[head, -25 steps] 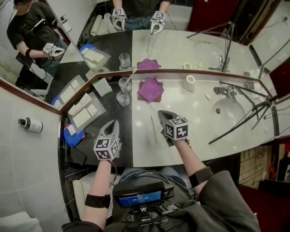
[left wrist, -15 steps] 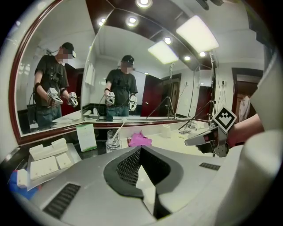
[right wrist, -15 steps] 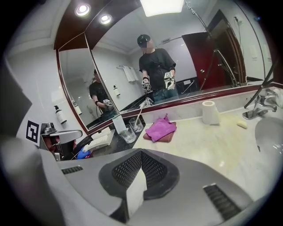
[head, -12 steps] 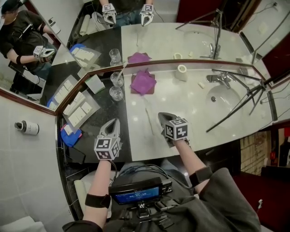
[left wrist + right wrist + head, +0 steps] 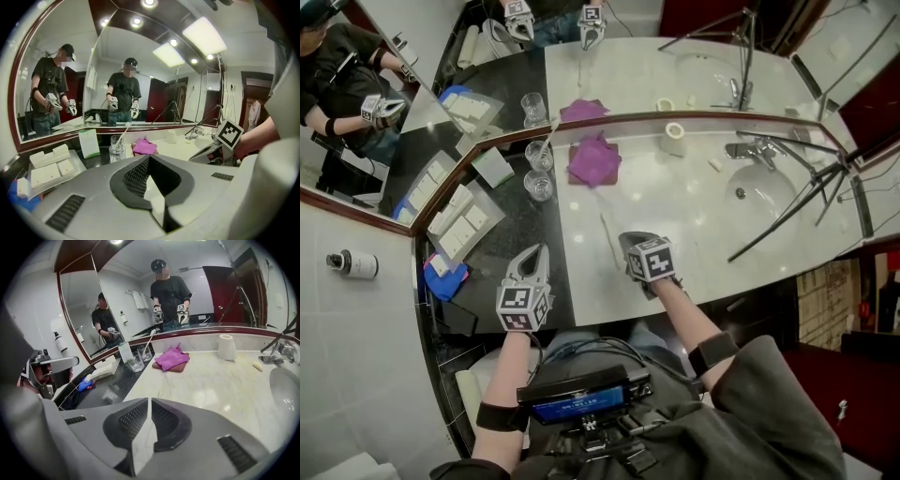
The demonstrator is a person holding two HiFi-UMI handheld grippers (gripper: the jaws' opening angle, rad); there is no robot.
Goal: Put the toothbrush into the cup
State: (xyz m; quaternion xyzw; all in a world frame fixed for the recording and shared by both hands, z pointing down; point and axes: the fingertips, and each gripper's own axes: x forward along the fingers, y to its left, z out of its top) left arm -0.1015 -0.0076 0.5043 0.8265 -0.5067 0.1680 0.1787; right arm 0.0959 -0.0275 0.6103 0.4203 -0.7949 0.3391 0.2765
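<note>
1. So, the toothbrush (image 5: pixel 606 230) was spotted lying flat on the white marble counter (image 5: pixel 694 216), not in any cup. It was just beside the tips of the right gripper (image 5: pixel 624 239), at about 11 o'clock from them in the head view.
2. The right gripper's fingers (image 5: pixel 131 420) were parted by only a sliver, having just been opening. Nothing was caught between them; only bare marble was seen through the gap.
3. The left gripper (image 5: pixel 539 250) was held over the black stretch of counter (image 5: pixel 530 220), at roughly 9 o'clock from the right one. Its fingers (image 5: pixel 136 178) were pressed together and nothing was gripped, tbh.
4. Two glass cups were lined up by the mirror (image 5: pixel 628 80), around 12 o'clock from the left gripper. The nearer cup (image 5: pixel 537 185) looked empty. In the farther cup (image 5: pixel 540 157) a second toothbrush (image 5: pixel 547 146) was already leaned.
5. A purple cloth (image 5: pixel 593 161) was bunched up at 3 o'clock from the cups. A toilet roll (image 5: pixel 675 134) was stood further along that side. The sink basin (image 5: pixel 773 187) was past that, with the faucet (image 5: pixel 748 150) at its 12 o'clock.
6. A tray (image 5: pixel 464 220) of white packets was parked at 10 o'clock from the left gripper. Something blue (image 5: pixel 445 279) was tucked at the tray's 7 o'clock; what it was couldn't be told.
</note>
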